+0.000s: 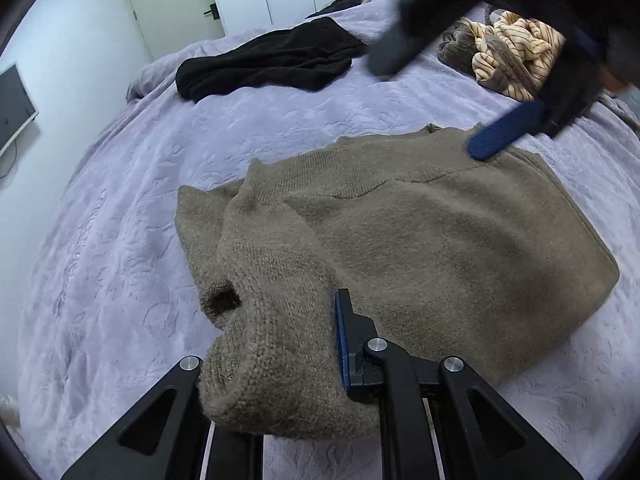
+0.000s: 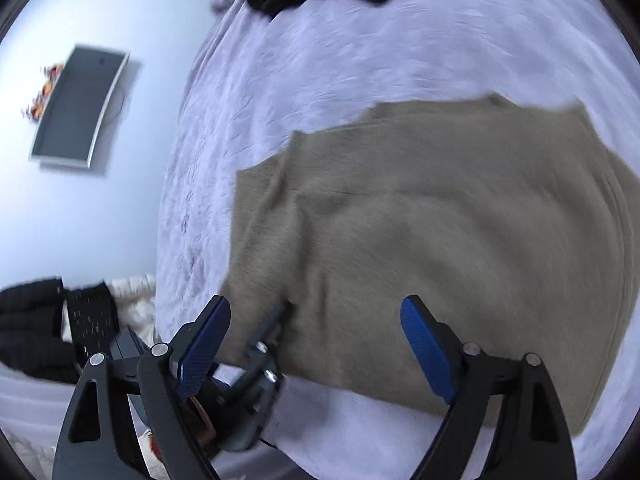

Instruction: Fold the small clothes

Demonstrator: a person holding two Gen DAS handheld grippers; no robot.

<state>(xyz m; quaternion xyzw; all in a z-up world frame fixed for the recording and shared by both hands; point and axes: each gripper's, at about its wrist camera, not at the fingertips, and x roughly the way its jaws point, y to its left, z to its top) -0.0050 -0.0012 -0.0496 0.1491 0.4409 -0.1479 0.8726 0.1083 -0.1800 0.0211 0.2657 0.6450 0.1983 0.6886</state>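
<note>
lavender bedspread (image 1: 120, 208) under taupe sweater (image 1: 440, 232)

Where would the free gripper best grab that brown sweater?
The free right gripper should probably pinch the brown sweater at its flat near hem, coming in low from the near side. The left gripper has the bunched sleeve cuff.

Fuzzy knit sweater (image 1: 420, 232); embossed plush bedspread (image 1: 140, 220).

Left hand-held gripper (image 1: 280, 340) clamped on fabric; right hand-held gripper (image 2: 316, 344) spread wide, holding nothing.
</note>
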